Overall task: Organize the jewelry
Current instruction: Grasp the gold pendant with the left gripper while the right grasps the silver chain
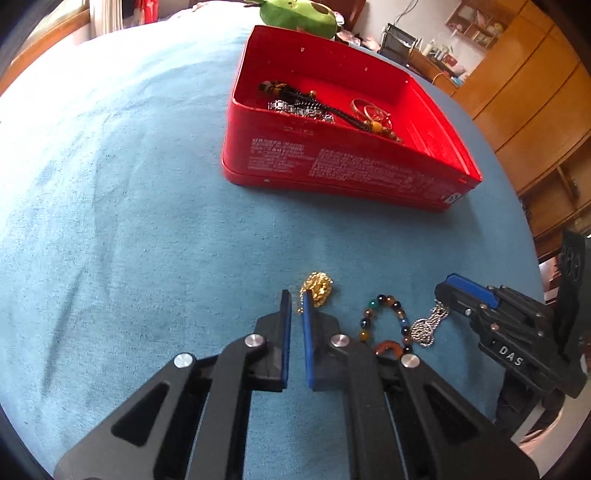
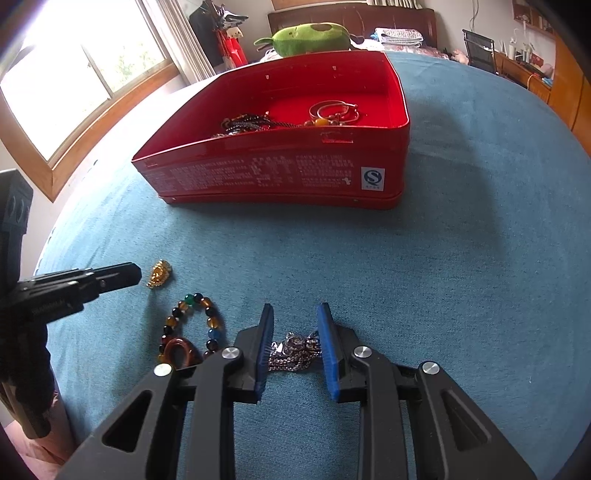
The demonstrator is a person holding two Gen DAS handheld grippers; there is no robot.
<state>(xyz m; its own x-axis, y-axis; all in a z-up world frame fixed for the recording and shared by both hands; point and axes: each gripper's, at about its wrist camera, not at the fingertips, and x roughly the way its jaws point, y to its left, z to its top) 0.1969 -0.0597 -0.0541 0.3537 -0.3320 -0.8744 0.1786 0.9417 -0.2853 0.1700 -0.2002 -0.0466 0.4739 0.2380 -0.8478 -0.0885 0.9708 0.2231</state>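
Blue cloth (image 2: pixel 461 258) covers the whole work surface; a green plush toy (image 2: pixel 314 35) sits at its far edge.

Red tin (image 2: pixel 266 177), lid off, stands on the cloth, well apart from both grippers. Inside it, already stowed: a dark cord piece with beads (image 1: pixel 295 98), a silver link chain (image 1: pixel 299 110) and some thin metal rings (image 1: pixel 369 109). This part of the sort looks done.

Three pieces remain on the cloth, grouped near the grippers:
- Beaded bracelet (image 2: pixel 192 325), mixed amber, green, blue and dark beads, with a brown ring (image 2: pixel 181 350) lying at its near end. Untouched, between the two grippers.
- Silver chain (image 2: pixel 295 350), bunched in a heap.
- Gold pendant (image 1: pixel 317 290) with fine chain, the smallest item.

Right gripper (image 2: pixel 295 347): jaws partly apart, straddling the silver chain. Left wrist view shows the chain trailing from the fingertips to the cloth, so it appears pinched, but pad contact is not clear from its own camera. Judged: gripped or about to be.

Left gripper (image 1: pixel 296 314): jaws nearly together, only a narrow gap showing. The gold pendant lies just beyond and beside the right-hand fingertip; a strand of its chain may be caught at the tips, cannot confirm.

Estimate: roughly halfway. Three pieces in, three out. Remaining: carry chain and pendant to the tin, then the bracelet.
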